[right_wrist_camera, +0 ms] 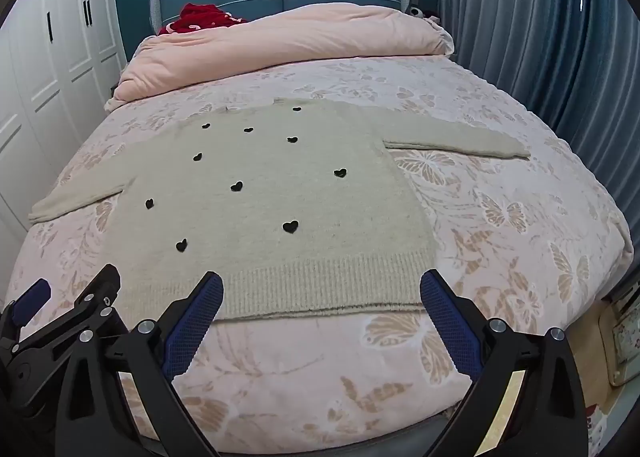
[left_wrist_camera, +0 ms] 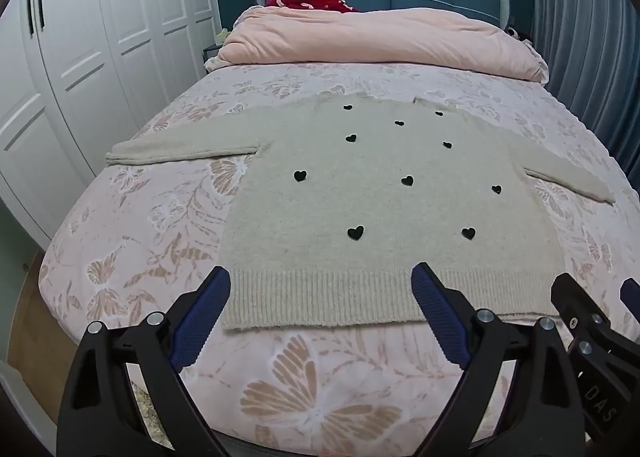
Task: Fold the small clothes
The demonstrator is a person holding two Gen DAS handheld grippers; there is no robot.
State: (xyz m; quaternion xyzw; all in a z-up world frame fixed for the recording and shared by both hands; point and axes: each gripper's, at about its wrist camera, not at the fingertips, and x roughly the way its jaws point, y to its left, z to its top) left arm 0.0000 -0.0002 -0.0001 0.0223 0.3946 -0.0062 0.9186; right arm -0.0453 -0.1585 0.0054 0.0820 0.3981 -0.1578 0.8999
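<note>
Sweater (left_wrist_camera: 360,193) spread flat, front up, on the butterfly-print bedspread (left_wrist_camera: 132,241); both sleeves stretched out to the sides, ribbed hem (left_wrist_camera: 320,297) nearest the cameras and running along the near part of the bed. Black heart patches scattered over the front. No fold yet visible anywhere in the garment (body, sleeves and hem all lying in a single layer as far as either view shows).

Left gripper (left_wrist_camera: 320,289) released, blue pads spread wide, hanging above the left part of the hem with nothing between the pads. Right gripper (right_wrist_camera: 322,289) likewise released and spread wide, above the right part of the hem, empty. Both pointed down toward the near edge of the sweater; contact with the knit not evident in either view.

Judged stage: the very start, garment laid out and smoothed, folding proper entirely ahead. Remaining, by this reading: sleeves brought in over the body, then hem carried up toward the collar.

Pink duvet (left_wrist_camera: 380,37) bunched at the headboard end, well apart from the sweater.
</note>
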